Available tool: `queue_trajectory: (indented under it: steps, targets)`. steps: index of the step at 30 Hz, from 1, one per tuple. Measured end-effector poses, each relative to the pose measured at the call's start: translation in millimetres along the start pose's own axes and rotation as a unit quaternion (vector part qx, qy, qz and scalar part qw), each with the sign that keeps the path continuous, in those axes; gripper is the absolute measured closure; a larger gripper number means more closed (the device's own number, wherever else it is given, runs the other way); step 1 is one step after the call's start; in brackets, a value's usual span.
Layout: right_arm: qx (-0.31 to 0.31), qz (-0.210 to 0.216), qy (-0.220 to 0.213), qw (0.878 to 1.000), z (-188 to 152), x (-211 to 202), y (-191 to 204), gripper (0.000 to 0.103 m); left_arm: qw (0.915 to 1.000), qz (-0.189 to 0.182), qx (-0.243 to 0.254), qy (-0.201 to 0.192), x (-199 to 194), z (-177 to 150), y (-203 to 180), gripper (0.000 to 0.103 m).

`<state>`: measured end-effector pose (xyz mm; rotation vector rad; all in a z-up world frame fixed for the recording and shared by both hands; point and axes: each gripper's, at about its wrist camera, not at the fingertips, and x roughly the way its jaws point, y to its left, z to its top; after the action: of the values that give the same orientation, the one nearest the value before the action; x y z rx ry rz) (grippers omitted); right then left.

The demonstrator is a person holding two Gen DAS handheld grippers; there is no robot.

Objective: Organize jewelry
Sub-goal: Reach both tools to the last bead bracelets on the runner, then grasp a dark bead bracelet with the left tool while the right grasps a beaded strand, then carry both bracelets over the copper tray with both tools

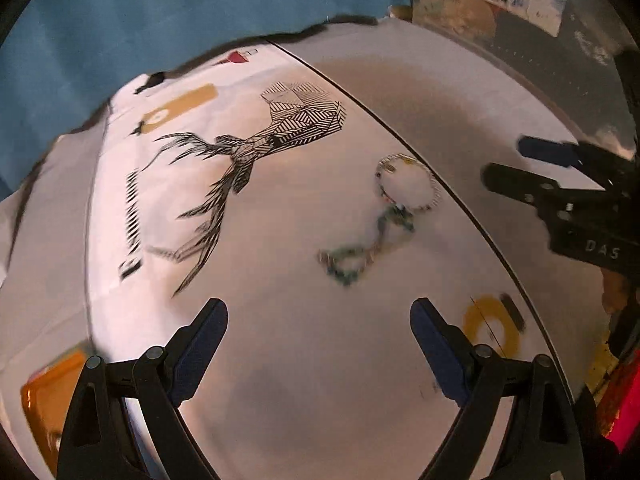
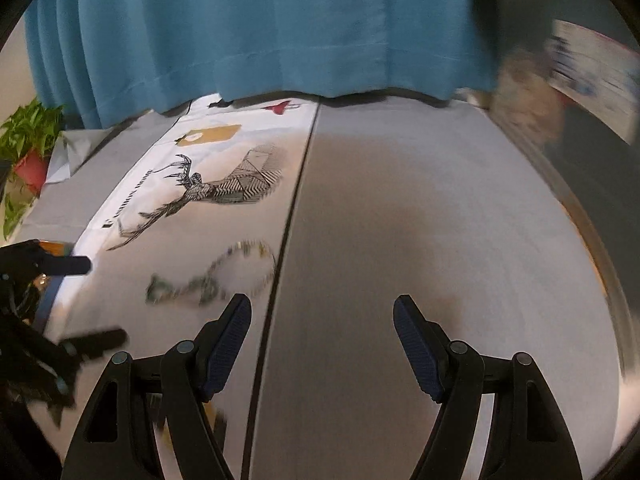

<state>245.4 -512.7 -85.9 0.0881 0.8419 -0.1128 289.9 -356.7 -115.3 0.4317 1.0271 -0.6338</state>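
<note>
Left wrist view: bracelets [image 1: 384, 216] at 1 o'clock on cloth [image 1: 280, 340], limp, light, snag-prone; I'd pinch one loop's edge. Left gripper [image 1: 319, 320] and right gripper [image 2: 322, 316] both wide, empty

The cloth [image 1: 280, 264] is white, printed with a deer [image 1: 256, 152] in black striped facets and some mustard-yellow shapes; the curtain [image 2: 256, 28] is teal blue; the table [image 2: 420, 240] is plain grey; the beaded bracelets [image 1: 384, 216] are green, blue and pale; both grippers have black arms with dark blue pads [image 1: 200, 348]; the plant [image 2: 28, 128] is green in a red pot.
</note>
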Motion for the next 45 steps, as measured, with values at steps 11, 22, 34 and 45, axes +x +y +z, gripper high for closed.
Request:
queue_trajectory:
  steps: [11,22,34,45]
  targets:
    - [-0.063,0.027,0.021,0.997,22.0,68.6,19.5,0.022,0.9993,-0.028,0.021,0.009,34.3,25.8,7.4,0.013]
    - [-0.047,0.057,0.025,0.997,14.5,52.9,19.7,0.099,0.9914,-0.091,0.093,0.018,5.7,6.2,-32.0,0.100]
    - [-0.050,-0.024,-0.009,0.998,-13.0,-52.6,29.3,0.099,0.9972,-0.056,0.038,-0.033,-88.0,-41.3,-25.2,0.099]
    - [-0.055,0.010,-0.037,0.998,-63.1,-151.4,91.3,0.099,0.9970,-0.031,-0.002,-0.071,-184.4,-123.3,-22.6,0.099]
